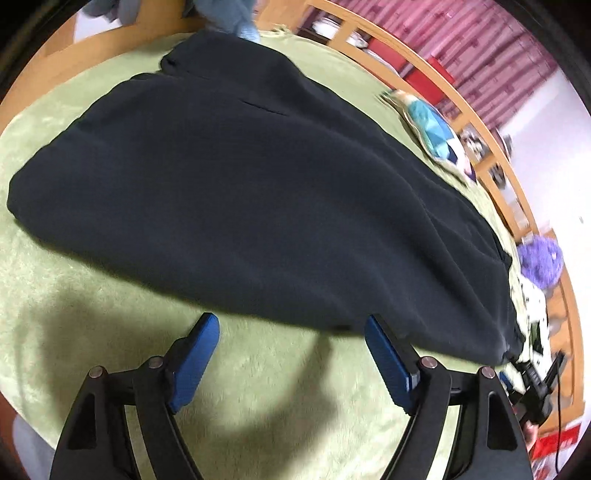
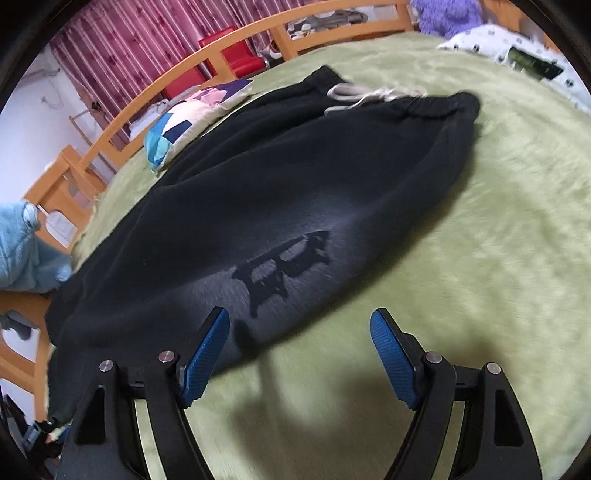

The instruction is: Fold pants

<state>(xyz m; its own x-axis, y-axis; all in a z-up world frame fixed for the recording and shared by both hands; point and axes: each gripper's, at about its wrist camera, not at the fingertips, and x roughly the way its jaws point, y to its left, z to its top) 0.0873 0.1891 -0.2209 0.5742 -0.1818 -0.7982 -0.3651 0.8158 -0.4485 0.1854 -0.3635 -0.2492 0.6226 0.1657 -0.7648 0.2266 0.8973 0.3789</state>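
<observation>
Black pants lie flat on a green fuzzy blanket, filling most of the left wrist view. My left gripper is open just short of their near edge; its right fingertip reaches that edge, and only blanket lies between the pads. In the right wrist view the pants show a faded grey print, with the waistband and white drawstring at the far end. My right gripper is open at the near edge, its left fingertip over the fabric. Neither gripper holds anything.
A wooden bed rail runs along the far side, with a patchwork cushion against it. A purple plush and a spotted white pillow sit beyond the waistband. A light blue plush lies past the leg end.
</observation>
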